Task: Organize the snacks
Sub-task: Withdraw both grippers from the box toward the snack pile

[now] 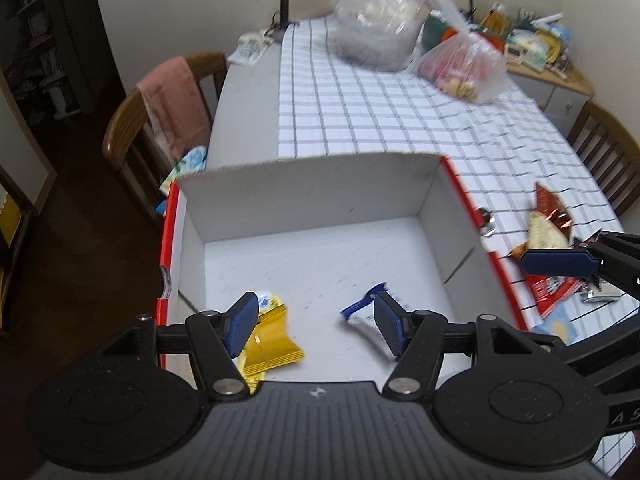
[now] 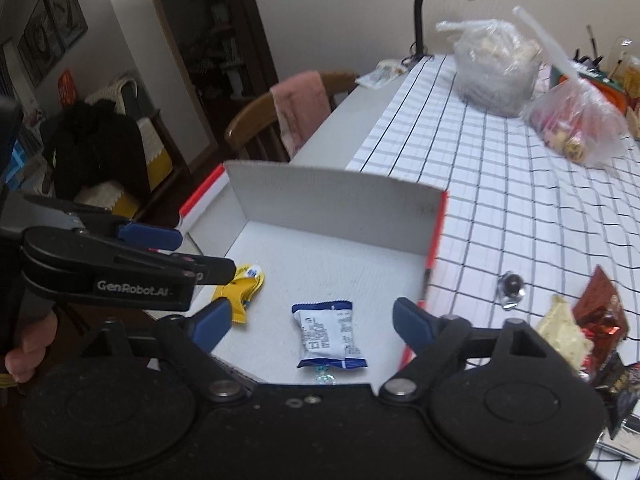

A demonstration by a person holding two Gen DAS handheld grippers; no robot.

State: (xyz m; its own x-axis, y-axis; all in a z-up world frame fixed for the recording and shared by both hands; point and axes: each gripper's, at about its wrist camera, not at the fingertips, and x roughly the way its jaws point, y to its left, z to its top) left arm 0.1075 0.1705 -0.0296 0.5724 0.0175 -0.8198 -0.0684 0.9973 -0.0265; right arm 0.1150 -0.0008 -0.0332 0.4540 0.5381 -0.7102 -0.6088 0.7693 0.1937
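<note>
A shallow white box with red outer sides point(image 1: 304, 208) sits on the tabletop point(image 1: 360, 112), on the edge of the checked cloth. Two snacks lie on its floor, well apart: a yellow packet point(image 2: 240, 292) toward the left wall and a blue-and-white packet point(image 2: 328, 332) nearer the middle.

The left hand-held gripper point(image 1: 316, 320) hangs over the box with its jaws partly apart and nothing between them; in its own view its pads cover part of each packet, so neither shows whole there. The right hand-held gripper point(image 2: 310, 320) hovers with its jaws spread wide and empty, the blue-and-white packet lying below the gap, not touched.

More snacks point(image 2: 580, 332) lie in a loose heap on the cloth to the right of the box: a pale wrapper, a red-brown foil one and darker ones cut off by the frame edge and the gripper body. A small shiny round thing point(image 2: 512, 284) beside the box is too blurred to name. Two clear plastic bags point(image 1: 420, 44) stand at the far end, their contents hazy.
</note>
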